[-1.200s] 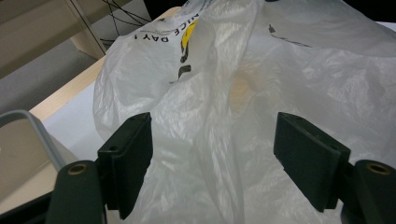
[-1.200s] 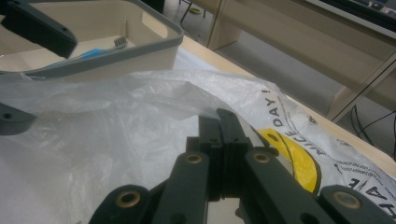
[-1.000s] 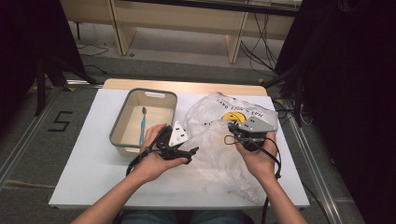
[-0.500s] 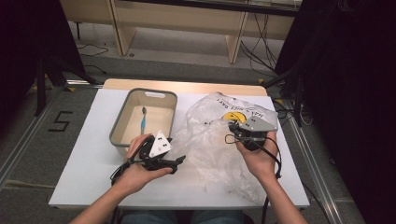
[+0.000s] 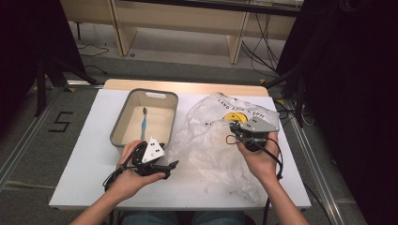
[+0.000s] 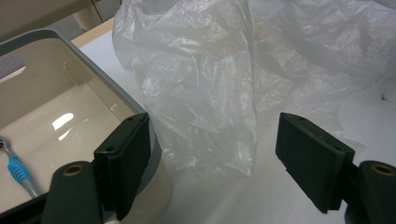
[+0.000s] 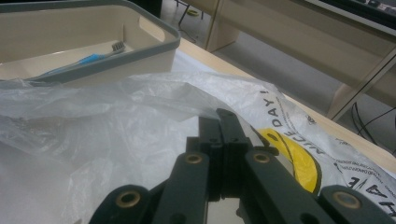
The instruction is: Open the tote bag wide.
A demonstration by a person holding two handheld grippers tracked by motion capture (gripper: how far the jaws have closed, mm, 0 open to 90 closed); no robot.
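lab-style recording room, white table (image 5: pixel 94 154) on metal floor rails (image 5: pixel 28 140), taped number on grey floor (image 5: pixel 60 122), black curtains (image 5: pixel 28 51), loose cables (image 5: pixel 263 47), wooden bench legs (image 5: pixel 119 28)

Black words "NICE DAY!" printed on the clear plastic bag (image 7: pixel 140 116), curving beside its yellow round picture (image 7: pixel 299 158), more tiny black print further along the same bag too small to read, big black number "5" (image 5: pixel 60 121) on the floor left of the white surface (image 5: pixel 89 154)

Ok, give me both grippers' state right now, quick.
Left gripper: open, fingers either side of a fold of the plastic bag, not pressing it.
Right gripper: shut on the plastic bag.
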